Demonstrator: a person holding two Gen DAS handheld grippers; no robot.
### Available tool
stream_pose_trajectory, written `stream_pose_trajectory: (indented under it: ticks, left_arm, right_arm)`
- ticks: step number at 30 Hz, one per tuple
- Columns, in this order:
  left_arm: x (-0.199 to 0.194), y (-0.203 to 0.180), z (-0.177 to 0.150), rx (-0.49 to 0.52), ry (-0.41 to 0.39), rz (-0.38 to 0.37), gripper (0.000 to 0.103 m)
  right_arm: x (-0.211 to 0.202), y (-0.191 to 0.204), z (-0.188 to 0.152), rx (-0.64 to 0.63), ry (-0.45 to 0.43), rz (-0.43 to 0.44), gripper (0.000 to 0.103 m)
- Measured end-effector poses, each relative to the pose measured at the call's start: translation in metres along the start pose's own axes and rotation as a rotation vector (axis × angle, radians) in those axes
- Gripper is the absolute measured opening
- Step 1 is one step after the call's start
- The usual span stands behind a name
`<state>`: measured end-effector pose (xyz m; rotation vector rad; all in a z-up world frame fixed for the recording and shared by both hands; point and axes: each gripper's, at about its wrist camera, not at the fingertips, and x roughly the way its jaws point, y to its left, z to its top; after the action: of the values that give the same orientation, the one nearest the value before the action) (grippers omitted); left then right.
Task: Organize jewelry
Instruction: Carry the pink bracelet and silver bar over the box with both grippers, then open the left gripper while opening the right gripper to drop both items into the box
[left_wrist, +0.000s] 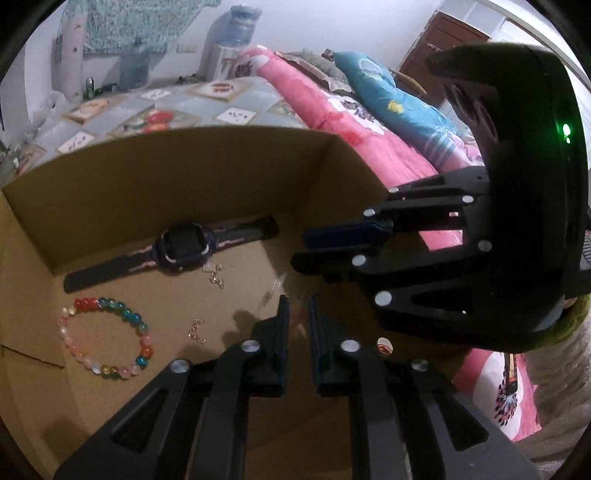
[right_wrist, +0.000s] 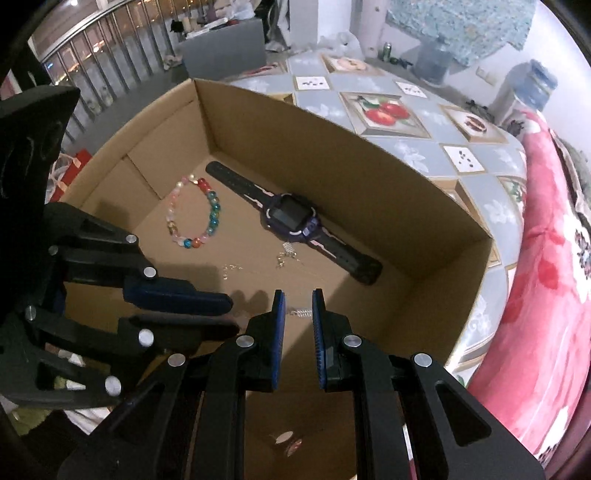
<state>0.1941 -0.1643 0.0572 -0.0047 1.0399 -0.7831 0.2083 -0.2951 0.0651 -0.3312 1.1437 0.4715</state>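
An open cardboard box (left_wrist: 184, 184) (right_wrist: 332, 166) holds a purple-faced watch (left_wrist: 177, 247) (right_wrist: 291, 218), a multicoloured bead bracelet (left_wrist: 85, 304) (right_wrist: 214, 210), a small silver earring (left_wrist: 214, 275) (right_wrist: 288, 251) and a thin chain piece (left_wrist: 195, 330) (right_wrist: 231, 267). My left gripper (left_wrist: 299, 301) (right_wrist: 234, 314) is over the box floor, its pads apart with a blurred pinkish bit between them. A blurred clear piece (left_wrist: 273, 291) is just left of it. My right gripper (right_wrist: 298, 295) (left_wrist: 299, 250) points down into the box with its pads apart. A silver spring earring (right_wrist: 301, 314) shows in the gap, unpressed.
The box rests on a table with a fruit-print cloth (right_wrist: 406, 110) (left_wrist: 166, 103). A pink blanket (left_wrist: 332, 110) (right_wrist: 546, 258) lies along its right side. Two small round pinkish pieces (right_wrist: 286, 441) show low in the right wrist view. A water dispenser (left_wrist: 240, 22) is at the far wall and a railing (right_wrist: 110, 48) on the far left.
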Motion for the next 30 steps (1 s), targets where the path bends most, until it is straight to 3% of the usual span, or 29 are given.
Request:
stream_pose_trajectory:
  ticks: [3, 10, 12, 14, 16, 18, 22, 26, 30]
  left_arm:
    - [-0.004, 0.005, -0.003, -0.019, -0.008, -0.012, 0.029]
    - [-0.025, 0.008, -0.003, -0.026, -0.062, 0.01, 0.03]
    - [-0.039, 0.009, -0.006, -0.023, -0.103, 0.019, 0.033]
    - [-0.062, 0.012, -0.011, -0.026, -0.165, 0.042, 0.039]
    - [-0.093, 0.019, -0.02, -0.028, -0.249, 0.109, 0.046]
    - [-0.122, 0.028, -0.031, -0.039, -0.328, 0.197, 0.061]
    - [-0.16, 0.06, -0.055, -0.127, -0.408, 0.336, 0.082]
    - [-0.147, 0.109, -0.078, -0.325, -0.298, 0.326, 0.084]
    - [-0.114, 0.119, -0.087, -0.387, -0.202, 0.26, 0.084]
  right_arm:
    - [0.003, -0.003, 0.001, 0.002, 0.0, 0.004, 0.015]
    - [-0.01, -0.008, -0.001, 0.036, -0.039, 0.003, 0.015]
    - [-0.024, -0.012, -0.005, 0.067, -0.084, -0.002, 0.018]
    - [-0.044, -0.015, -0.011, 0.104, -0.14, -0.007, 0.028]
    - [-0.066, -0.02, -0.021, 0.155, -0.205, -0.012, 0.037]
    - [-0.084, -0.024, -0.033, 0.207, -0.261, -0.014, 0.046]
    - [-0.097, -0.033, -0.063, 0.344, -0.318, 0.009, 0.064]
    - [-0.07, -0.038, -0.095, 0.504, -0.274, 0.061, 0.067]
    - [-0.037, -0.034, -0.113, 0.601, -0.202, 0.147, 0.067]
